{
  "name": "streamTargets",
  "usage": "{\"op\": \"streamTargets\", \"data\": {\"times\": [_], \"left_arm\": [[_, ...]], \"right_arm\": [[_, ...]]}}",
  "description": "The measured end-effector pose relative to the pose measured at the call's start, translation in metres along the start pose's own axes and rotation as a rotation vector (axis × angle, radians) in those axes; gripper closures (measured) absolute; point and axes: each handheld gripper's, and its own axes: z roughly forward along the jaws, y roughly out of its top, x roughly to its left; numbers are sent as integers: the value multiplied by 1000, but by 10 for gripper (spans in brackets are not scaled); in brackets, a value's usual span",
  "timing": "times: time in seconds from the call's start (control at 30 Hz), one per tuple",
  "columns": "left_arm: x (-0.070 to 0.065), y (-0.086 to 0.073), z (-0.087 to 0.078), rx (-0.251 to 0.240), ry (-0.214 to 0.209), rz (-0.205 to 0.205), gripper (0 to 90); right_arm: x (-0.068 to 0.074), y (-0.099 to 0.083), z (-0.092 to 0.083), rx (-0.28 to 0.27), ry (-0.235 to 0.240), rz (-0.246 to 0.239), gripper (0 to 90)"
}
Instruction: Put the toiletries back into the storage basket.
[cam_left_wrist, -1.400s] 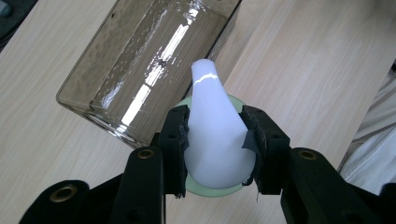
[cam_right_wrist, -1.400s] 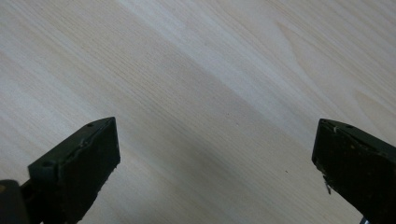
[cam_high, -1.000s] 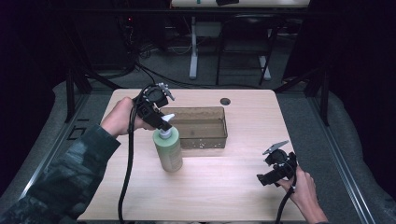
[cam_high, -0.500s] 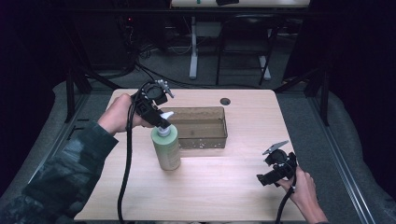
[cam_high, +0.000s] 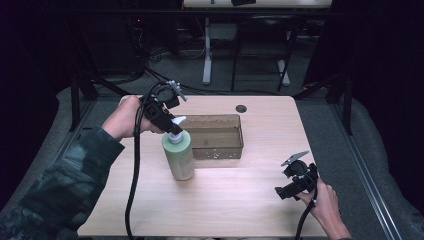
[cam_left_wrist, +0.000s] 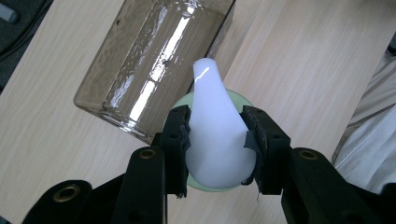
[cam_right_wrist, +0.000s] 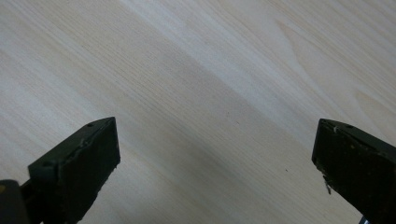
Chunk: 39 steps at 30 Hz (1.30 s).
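Nothing much had moved since the earlier frames: the bottle stood on the same spot, the left hand had only shuffled slightly at its top, the right hadn't budged.

Bottle: pale green pump dispenser, upright on the table, left of centre, its side just beside or touching the near-left corner of the clear bin — couldn't tell which. White pump head had its spout pointing over the bin.

Left gripper was clamped on the pump head, one pad on each flank, coming in from behind and above. Grip sat on the wide rear of the head, not the spout.

Right gripper sat low over bare table at the near-right corner, well apart from the bottle, jaws wide, nothing between them.

My read: step in hand was lifting the bottle by the pump, likely into the bin. Doing it well:
- lift straight up before any sideways move, so the base clears the bin wall
- keep it vertical; smooth tapered head, could slip through the pads if tilted
- go slow, since the body hangs below the grip and could swing
- release only once the base is seated
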Motion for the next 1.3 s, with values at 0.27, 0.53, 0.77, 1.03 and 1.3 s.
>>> {"op": "streamTargets", "data": {"times": [0.27,0.53,0.77,1.03,1.3], "left_arm": [[1,1,-8,-4,-1,4,629],[2,4,-13,1,6,14,629],[2,8,-18,-8,0,23,629],[2,12,-24,-5,-1,31,629],[2,15,-30,-6,5,35,629]], "right_arm": [[0,0,0,3,0,0,4],[1,0,0,4,0,5,4],[1,0,1,7,0,-1,5],[1,0,0,0,-6,1,0],[1,0,1,3,-3,-1,0]]}}
